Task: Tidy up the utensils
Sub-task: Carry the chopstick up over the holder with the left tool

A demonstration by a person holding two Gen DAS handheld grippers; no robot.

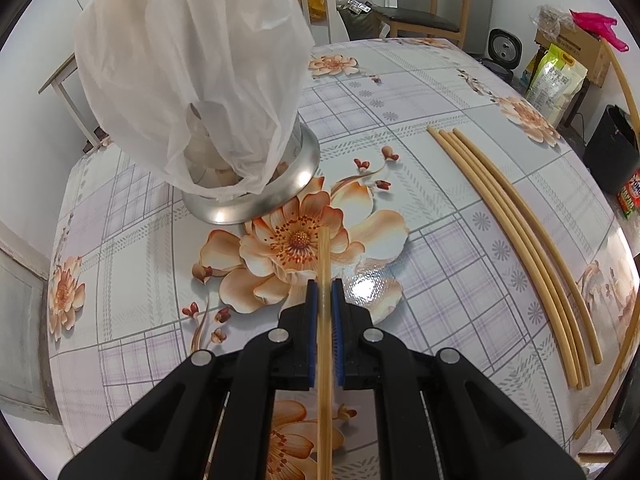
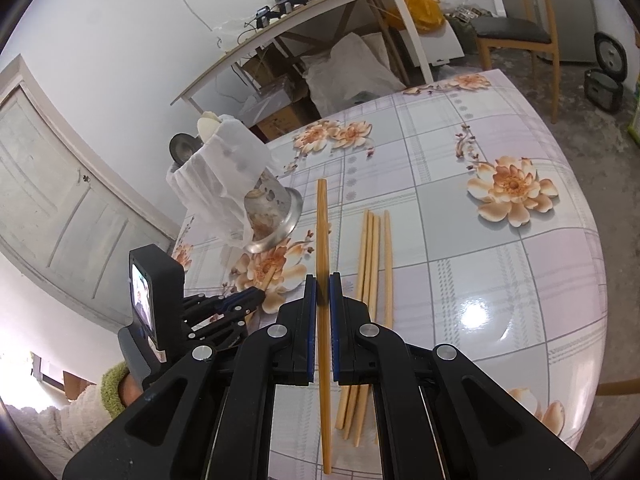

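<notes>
The left tongs [image 1: 324,292] point down and pinch a stick [image 1: 323,264]. The right tongs [image 2: 323,286] pinch another stick [image 2: 322,224].

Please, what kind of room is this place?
Probably a lived-in home dining or kitchen room. A table with a flowered cover holds loose chopsticks and a metal utensil holder; a wooden chair and a rice cooker stand behind.
</notes>
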